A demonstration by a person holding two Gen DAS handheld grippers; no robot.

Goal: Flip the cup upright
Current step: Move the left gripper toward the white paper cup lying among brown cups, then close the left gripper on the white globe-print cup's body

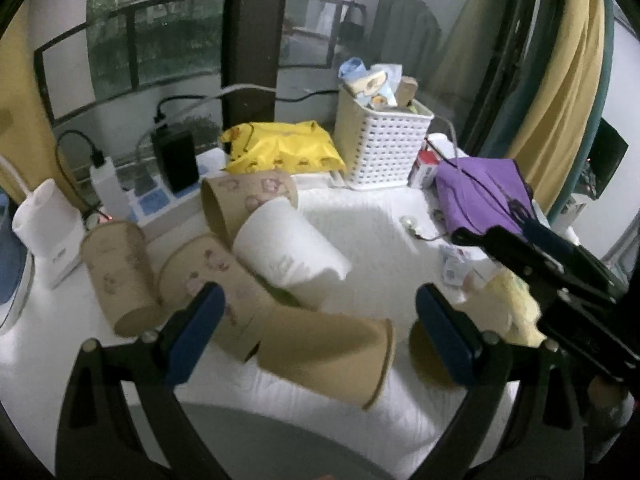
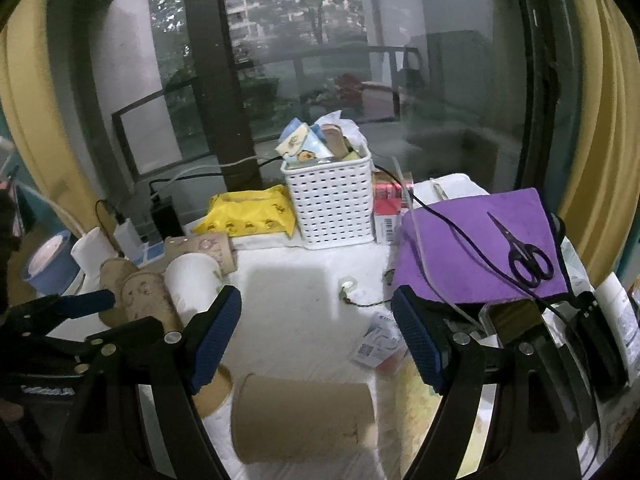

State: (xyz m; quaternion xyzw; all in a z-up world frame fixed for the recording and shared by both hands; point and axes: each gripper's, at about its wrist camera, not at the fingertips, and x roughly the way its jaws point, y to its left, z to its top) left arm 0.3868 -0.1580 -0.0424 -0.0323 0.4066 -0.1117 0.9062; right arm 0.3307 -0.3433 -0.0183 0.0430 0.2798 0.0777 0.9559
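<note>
Left gripper (image 1: 320, 330) fingers spread wide; right gripper (image 2: 318, 336) likewise, empty.

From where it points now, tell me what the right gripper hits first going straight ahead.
Probably the brown paper cup lying on its side between the open fingers of the right gripper; past it is bare white tabletop. Depth is uncertain.
</note>
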